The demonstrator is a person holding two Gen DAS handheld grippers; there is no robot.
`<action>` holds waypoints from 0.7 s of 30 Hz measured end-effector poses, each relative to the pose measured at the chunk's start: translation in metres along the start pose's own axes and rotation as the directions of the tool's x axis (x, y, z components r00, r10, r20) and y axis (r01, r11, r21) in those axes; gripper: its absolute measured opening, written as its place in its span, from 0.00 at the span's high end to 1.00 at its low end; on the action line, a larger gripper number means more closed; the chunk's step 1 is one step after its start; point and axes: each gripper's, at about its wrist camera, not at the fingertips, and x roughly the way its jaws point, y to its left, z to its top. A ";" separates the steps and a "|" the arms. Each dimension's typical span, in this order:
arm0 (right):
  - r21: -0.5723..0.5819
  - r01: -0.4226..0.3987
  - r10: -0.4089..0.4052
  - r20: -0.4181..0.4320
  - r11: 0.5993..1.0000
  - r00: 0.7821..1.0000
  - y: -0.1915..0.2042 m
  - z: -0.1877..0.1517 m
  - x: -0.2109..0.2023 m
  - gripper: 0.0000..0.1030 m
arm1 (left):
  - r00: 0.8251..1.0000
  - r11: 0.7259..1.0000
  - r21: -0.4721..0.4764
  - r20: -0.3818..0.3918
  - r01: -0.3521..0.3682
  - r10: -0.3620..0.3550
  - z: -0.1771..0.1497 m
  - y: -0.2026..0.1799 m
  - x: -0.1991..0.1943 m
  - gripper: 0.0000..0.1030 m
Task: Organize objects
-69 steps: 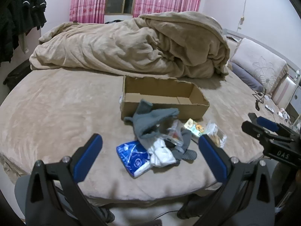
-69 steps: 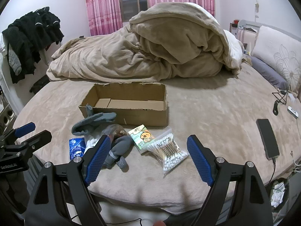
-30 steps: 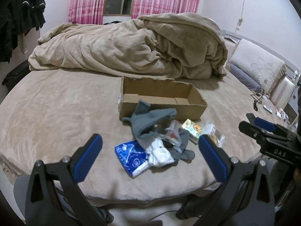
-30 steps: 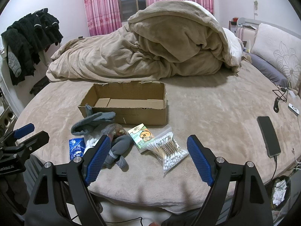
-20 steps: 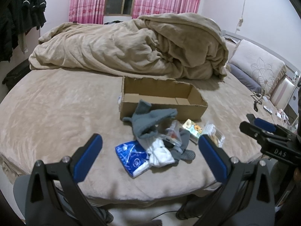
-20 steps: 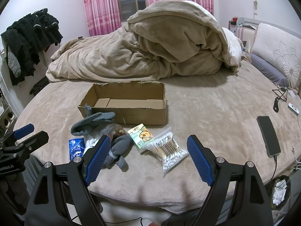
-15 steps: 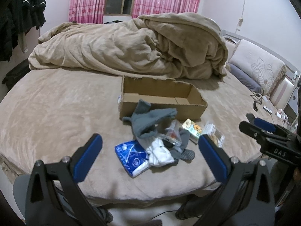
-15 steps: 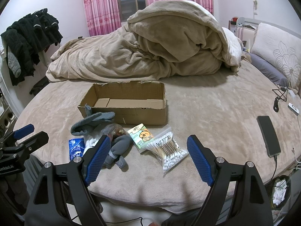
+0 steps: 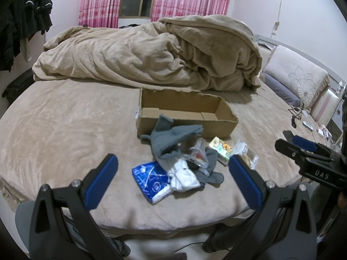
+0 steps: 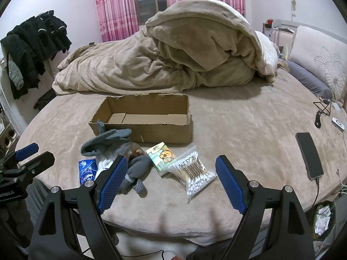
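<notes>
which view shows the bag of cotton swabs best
The right wrist view: the bag of cotton swabs lies whole and unblocked between the open fingers. In the left wrist view the bag is partly hidden behind one blue finger pad.

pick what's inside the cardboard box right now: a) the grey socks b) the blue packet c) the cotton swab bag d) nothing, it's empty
d: the cardboard box shows only its bare bottom; the cotton swab bag, grey socks and blue packet all lie on the bed in front of it.
</notes>
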 end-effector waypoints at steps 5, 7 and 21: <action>0.000 -0.001 0.001 -0.001 1.000 1.000 0.000 0.000 0.000 0.17 | 1.000 1.000 0.002 0.000 0.001 -0.001 0.000 0.000 0.000 0.00; 0.001 -0.001 0.001 -0.001 1.000 1.000 0.000 0.001 0.000 0.17 | 1.000 1.000 0.003 0.000 0.003 -0.003 0.000 -0.001 -0.001 0.00; 0.001 -0.001 0.001 0.000 1.000 1.000 0.000 0.001 0.001 0.17 | 1.000 1.000 0.005 0.005 0.012 -0.012 0.000 -0.002 -0.002 0.00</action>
